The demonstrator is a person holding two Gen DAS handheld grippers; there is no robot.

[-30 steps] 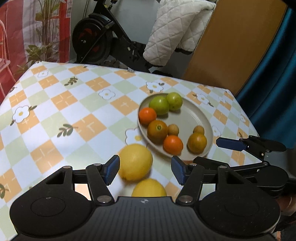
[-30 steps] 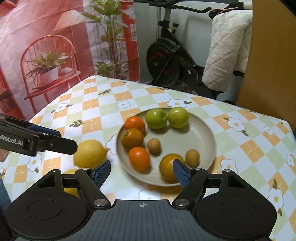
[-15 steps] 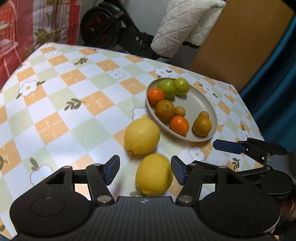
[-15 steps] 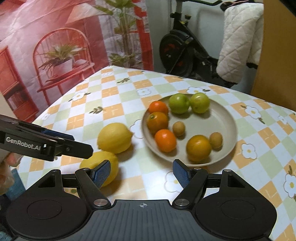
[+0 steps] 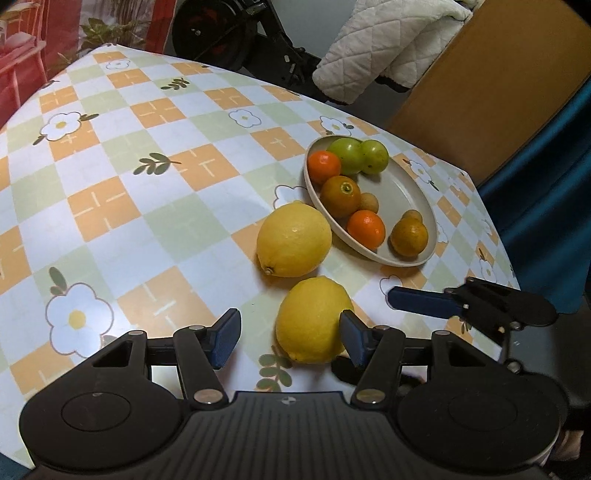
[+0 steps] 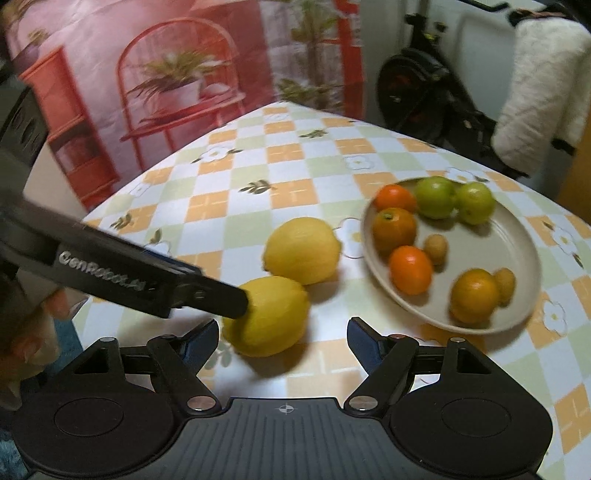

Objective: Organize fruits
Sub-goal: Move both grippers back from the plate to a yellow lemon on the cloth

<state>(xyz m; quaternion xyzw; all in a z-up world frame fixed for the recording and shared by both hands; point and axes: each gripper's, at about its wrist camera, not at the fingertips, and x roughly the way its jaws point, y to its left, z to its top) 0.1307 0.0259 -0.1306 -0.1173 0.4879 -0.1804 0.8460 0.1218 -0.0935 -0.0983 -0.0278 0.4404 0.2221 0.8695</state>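
Two yellow lemons lie on the checked tablecloth beside a beige plate (image 5: 413, 186) of fruit. The near lemon (image 5: 314, 319) sits between the tips of my open left gripper (image 5: 290, 338), close to its right finger. The far lemon (image 5: 293, 240) lies just beyond, by the plate rim. The plate holds two green fruits (image 5: 360, 155), several oranges (image 5: 340, 195) and small brown fruits. My right gripper (image 6: 282, 341) is open and empty, with the near lemon (image 6: 271, 315) just ahead left. The plate (image 6: 517, 236) is to its right.
The table's right edge (image 5: 506, 254) runs close past the plate, with a blue curtain beyond. An exercise bike (image 5: 229, 33), a white quilted cloth and a brown board stand behind the table. A red printed backdrop (image 6: 147, 74) is to the left.
Both grippers have drawn back from the plate toward the table's near side. The two lemons have come into full view, and the near lemon now lies between my left fingertips.
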